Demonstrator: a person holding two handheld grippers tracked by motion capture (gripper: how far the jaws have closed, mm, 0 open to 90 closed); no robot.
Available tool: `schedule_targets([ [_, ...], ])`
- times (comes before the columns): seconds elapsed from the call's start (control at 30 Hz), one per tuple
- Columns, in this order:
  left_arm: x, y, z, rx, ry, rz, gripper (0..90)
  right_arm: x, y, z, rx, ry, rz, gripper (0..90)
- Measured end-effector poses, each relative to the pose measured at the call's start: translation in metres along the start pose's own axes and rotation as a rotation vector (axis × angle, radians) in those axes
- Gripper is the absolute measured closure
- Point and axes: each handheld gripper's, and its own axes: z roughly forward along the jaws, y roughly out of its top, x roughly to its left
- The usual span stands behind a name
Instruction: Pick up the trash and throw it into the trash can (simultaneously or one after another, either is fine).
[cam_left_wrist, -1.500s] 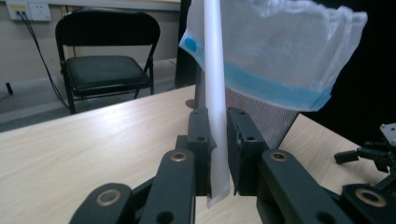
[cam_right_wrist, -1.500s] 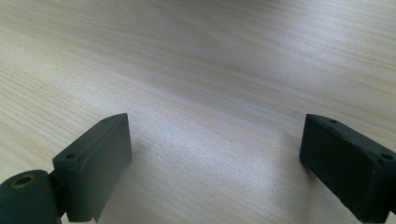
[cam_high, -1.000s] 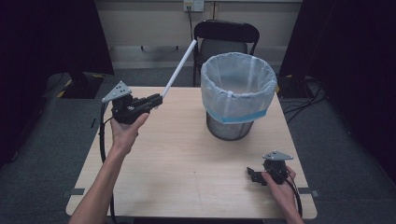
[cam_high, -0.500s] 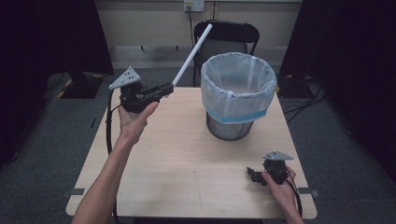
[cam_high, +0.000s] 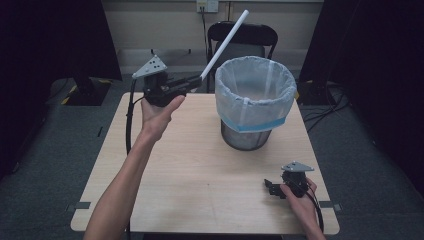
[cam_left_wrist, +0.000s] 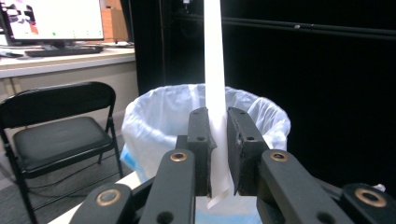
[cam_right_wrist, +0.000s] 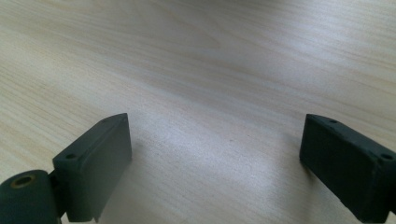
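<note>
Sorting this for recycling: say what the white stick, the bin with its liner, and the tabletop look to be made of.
White stick: likely rolled paper or matte plastic; flat white, seemingly hollow lower end in the left tongs.
Bin: dark, apparently metal mesh.
Liner: thin translucent plastic film, crinkled.
Tabletop: light wood or wood-look laminate, visible grain, smooth satin finish.

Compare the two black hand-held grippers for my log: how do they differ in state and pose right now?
The left gripper is shut on a long white tube; the right gripper is open, its jaws wide apart with nothing between them. The left gripper is raised beside the bag-lined mesh bin; the right gripper sits low at the wooden table near its front edge. Both carry a grey three-cornered plate.
</note>
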Motion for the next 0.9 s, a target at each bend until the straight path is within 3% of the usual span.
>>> schedule_targets([
  [0.4, -0.005, 0.013, 0.037, 0.006, -0.047, -0.004, 80.8, 0.000, 0.000, 0.000, 0.001, 0.000, -0.002, 8.4],
  [0.9, -0.005, 0.024, 0.063, -0.004, -0.079, -0.024, 80.8, 0.000, 0.000, 0.000, 0.000, 0.000, -0.001, 8.4],
])
